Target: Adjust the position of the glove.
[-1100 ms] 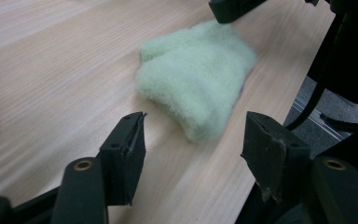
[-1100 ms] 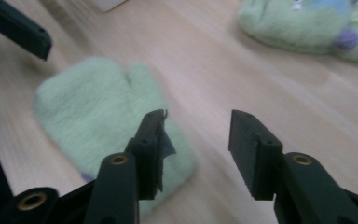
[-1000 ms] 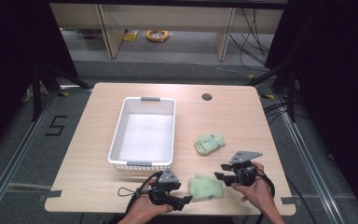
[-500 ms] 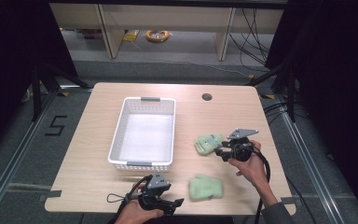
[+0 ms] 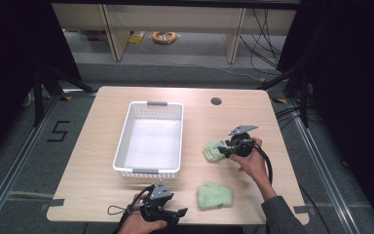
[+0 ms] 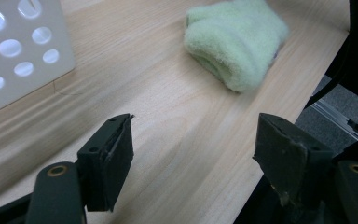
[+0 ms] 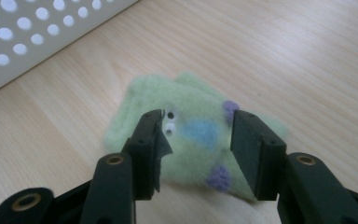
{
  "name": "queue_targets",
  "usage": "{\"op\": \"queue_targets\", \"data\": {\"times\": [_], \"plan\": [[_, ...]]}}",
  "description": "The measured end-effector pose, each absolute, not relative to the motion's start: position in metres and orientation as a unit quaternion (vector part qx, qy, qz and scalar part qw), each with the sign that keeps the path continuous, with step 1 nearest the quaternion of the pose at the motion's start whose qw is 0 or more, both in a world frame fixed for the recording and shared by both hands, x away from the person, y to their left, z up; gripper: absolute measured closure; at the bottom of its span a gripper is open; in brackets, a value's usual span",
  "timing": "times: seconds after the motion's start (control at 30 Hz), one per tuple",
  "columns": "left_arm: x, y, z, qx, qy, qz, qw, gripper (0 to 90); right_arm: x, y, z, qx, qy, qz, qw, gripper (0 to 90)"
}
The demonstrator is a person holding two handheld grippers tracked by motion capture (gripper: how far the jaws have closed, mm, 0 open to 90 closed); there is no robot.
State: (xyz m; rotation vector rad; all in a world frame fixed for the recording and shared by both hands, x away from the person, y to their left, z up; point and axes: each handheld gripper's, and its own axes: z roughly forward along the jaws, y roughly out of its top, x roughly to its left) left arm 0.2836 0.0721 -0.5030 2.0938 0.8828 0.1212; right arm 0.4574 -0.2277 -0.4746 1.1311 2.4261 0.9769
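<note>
Your right gripper (image 7: 196, 140) hangs released, jaws straddling the patterned sock (image 7: 191, 140); left gripper (image 6: 193, 158) released, plain sock (image 6: 235, 39) ahead.

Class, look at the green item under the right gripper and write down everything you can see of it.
The fuzzy green sock looks like soft fleece, pale green with a blue patch, purple spots and small googly eyes. It lies flat on the wooden table, to the right of the white basket and apart from it. The right gripper hangs over it with its jaws open on either side of the patch; whether they touch the cloth cannot be told.
</note>
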Motion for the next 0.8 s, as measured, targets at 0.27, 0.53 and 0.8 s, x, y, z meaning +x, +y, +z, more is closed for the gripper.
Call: {"op": "queue_targets", "data": {"times": [0.27, 0.53, 0.8], "plan": [[0.282, 0.071, -0.503, 0.824, 0.362, 0.047, 0.433, 27.3, 0.466, -0.222, -0.487, 0.405, 0.849, 0.315, 0.131, 56.4], [0.283, 0.071, -0.507, 0.831, 0.353, 0.044, 0.427, 27.2, 0.467, -0.221, -0.495, 0.414, 0.846, 0.313, 0.124, 60.7], [0.283, 0.071, -0.508, 0.828, 0.36, 0.041, 0.427, 27.5, 0.467, -0.227, -0.501, 0.421, 0.833, 0.34, 0.116, 72.4]]}}
